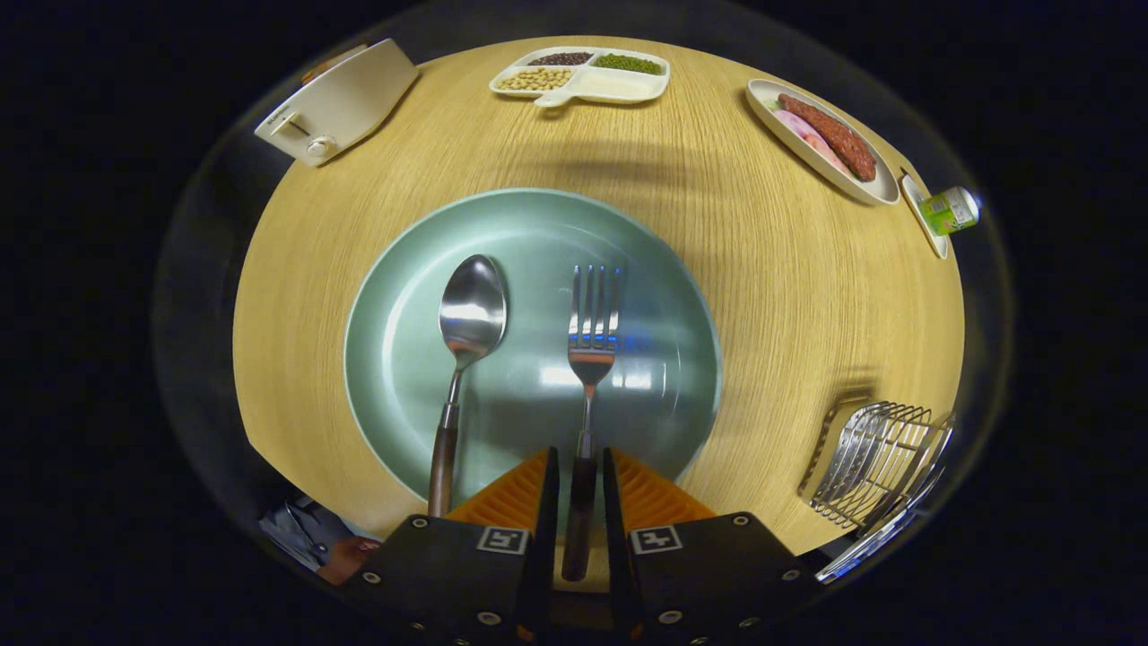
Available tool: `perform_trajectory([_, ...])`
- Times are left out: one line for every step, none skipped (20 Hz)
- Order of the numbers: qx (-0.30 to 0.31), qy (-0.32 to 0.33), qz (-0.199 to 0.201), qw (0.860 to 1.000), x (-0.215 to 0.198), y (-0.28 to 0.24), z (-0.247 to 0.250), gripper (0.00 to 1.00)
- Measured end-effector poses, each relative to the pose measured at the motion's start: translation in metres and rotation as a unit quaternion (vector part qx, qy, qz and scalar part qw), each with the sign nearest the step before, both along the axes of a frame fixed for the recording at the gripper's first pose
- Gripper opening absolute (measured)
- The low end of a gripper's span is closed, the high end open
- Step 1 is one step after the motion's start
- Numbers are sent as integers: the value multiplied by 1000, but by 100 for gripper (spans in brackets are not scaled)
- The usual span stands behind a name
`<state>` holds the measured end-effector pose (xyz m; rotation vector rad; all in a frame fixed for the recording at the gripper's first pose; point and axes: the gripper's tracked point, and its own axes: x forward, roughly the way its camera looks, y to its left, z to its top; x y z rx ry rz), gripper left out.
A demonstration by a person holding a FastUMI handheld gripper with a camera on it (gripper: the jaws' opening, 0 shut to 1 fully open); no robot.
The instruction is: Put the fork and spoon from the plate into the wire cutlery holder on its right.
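Note:
A teal plate [395,377] lies on the wooden table just ahead of my fingers. A spoon [470,314] rests on its left half, bowl pointing away, with its dark handle running back beside my left finger. A fork [592,332] lies on the right half, tines pointing away. Its dark handle passes between my fingertips, and my gripper [580,467] is shut on that handle, low over the plate's near rim. The wire cutlery holder [883,462] stands to the right of the plate, near the table's edge.
At the far left stands a white toaster [336,103]. A divided tray of beans [583,74] sits at the far middle, an oval dish with sausage [821,139] at the far right, and a small green bottle [949,211] beside it. A person's sleeve [305,534] is near left.

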<state>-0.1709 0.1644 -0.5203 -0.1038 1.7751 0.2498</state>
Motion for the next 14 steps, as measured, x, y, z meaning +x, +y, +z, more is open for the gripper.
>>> perform_trajectory([3, 3, -9, 1000, 0, 1, -2, 21])
perform_trajectory([10, 3, -18, 1000, 1, 2, 0, 17])
perform_trajectory([12, 2, -20, 1000, 3, 1, -1, 9])
perform_trajectory([10, -7, -20, 1000, 5, 0, -2, 8])
perform_trajectory([15, -16, -21, 1000, 8, 0, -1, 6])
perform_trajectory([24, -24, -27, 999, 11, 2, 3, 6])
perform_trajectory([33, -32, -34, 998, 15, 4, 9, 5])
perform_trajectory([40, -39, -38, 998, 18, 4, 15, 5])
perform_trajectory([43, -49, -43, 997, 22, 3, 20, 5])
perform_trajectory([46, -57, -44, 996, 24, 0, 29, 5])
perform_trajectory([48, -68, -46, 995, 27, -3, 38, 5])
perform_trajectory([52, -79, -47, 994, 30, -6, 48, 5])
perform_trajectory([55, -92, -50, 993, 34, -10, 58, 5])
perform_trajectory([56, -104, -52, 992, 37, -17, 69, 5])
